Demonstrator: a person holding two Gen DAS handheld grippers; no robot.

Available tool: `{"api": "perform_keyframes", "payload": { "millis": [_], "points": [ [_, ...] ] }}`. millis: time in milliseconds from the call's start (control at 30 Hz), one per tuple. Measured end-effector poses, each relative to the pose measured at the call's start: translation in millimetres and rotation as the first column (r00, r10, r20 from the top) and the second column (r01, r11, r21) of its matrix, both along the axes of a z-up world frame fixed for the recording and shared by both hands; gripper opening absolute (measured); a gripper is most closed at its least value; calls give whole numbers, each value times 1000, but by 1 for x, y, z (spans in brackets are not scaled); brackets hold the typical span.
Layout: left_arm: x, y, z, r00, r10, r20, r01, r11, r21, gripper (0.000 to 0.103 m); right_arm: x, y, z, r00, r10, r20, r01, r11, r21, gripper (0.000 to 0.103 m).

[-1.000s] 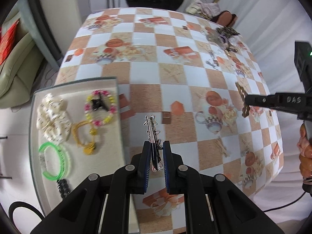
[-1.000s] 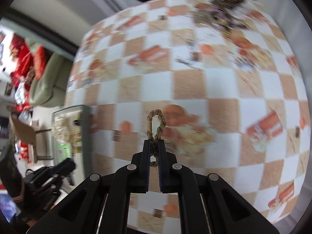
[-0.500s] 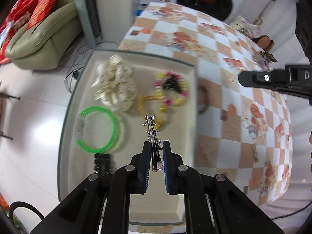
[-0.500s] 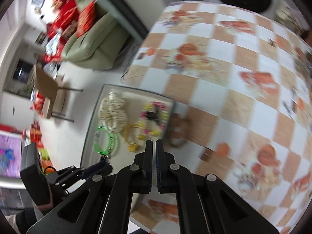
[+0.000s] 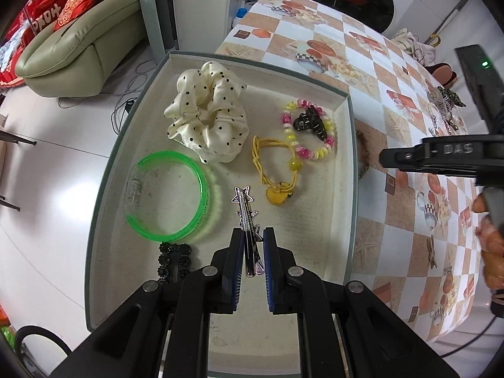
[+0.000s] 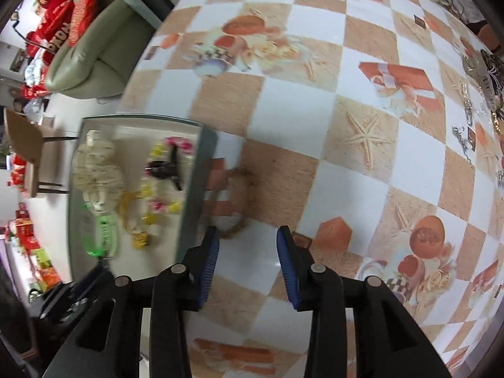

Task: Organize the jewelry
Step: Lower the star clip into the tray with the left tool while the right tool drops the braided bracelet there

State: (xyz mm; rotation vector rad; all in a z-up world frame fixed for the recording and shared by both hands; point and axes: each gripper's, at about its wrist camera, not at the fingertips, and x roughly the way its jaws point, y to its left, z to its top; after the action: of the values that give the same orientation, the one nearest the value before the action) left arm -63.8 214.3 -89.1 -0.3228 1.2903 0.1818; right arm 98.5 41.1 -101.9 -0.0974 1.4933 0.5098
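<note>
Pinching star hairpin (image 5: 246, 217); right fingers (image 6: 208, 261) wide apart.

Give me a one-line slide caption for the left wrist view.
Left gripper holds a star hair clip over the tray beside a green bangle and polka-dot scrunchie.

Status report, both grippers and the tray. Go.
Left gripper shut on star hair clip, over the tray. Right gripper open, holding nothing; brown braided bracelet on the tablecloth beside the tray. No obstruction under the clip.
</note>
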Motion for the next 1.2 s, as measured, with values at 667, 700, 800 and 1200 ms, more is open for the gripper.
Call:
{"api": "perform_keyframes", "payload": {
  "millis": [667, 700, 800, 1200],
  "points": [
    [4, -3, -1, 1000, -5, 5, 5, 1000, 5, 16, -1, -18, 35, 992, 22, 121, -30, 997, 70, 5],
    [4, -3, -1, 1000, -4, 6, 4, 1000, 9, 16, 1, -17, 41, 992, 27, 125, -39, 995, 87, 5],
    [6, -1, -2, 1000, -3, 4, 3, 1000, 15, 16, 6, -1, 56, 990, 51, 131, -69, 989, 133, 5],
    [14, -1, -14, 1000, -6, -22, 7, 998, 56, 16, 6, 101, 34, 983, 171, 69, -182, 964, 196, 5]
  ]
}}
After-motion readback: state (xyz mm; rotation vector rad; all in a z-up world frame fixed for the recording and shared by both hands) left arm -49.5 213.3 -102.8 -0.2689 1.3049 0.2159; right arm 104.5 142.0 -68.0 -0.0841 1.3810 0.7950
